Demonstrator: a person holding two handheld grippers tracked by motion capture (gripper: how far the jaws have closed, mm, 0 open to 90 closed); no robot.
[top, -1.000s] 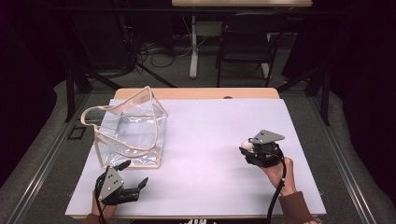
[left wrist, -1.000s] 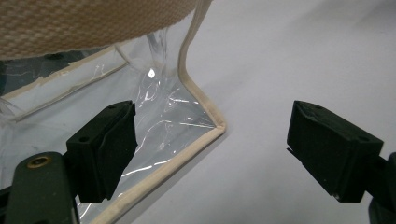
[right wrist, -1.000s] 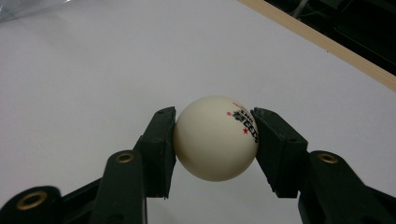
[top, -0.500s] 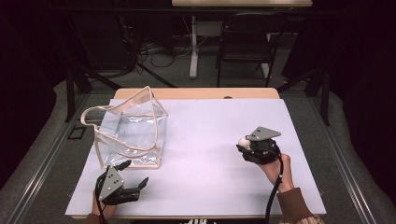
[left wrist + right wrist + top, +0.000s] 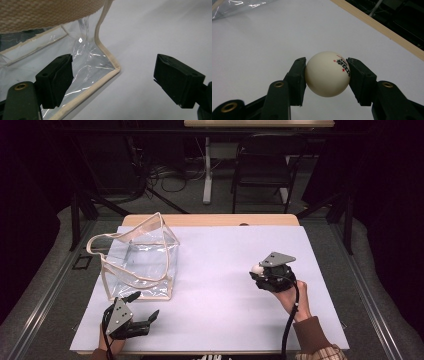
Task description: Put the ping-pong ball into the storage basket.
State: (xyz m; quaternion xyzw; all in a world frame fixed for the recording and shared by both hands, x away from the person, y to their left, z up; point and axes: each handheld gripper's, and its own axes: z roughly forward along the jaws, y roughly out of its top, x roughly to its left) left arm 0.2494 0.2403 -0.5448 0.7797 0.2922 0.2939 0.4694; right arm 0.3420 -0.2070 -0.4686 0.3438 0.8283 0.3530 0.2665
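Our right gripper is clamped on the white ball, raised over the right half of the counter, while our left gripper waits with its jaws apart just beside the near corner of the clear bag. From the ball, that bag lies well apart to the left and slightly farther back, its open mouth upward, so we judge the carry runs leftward across the counter.
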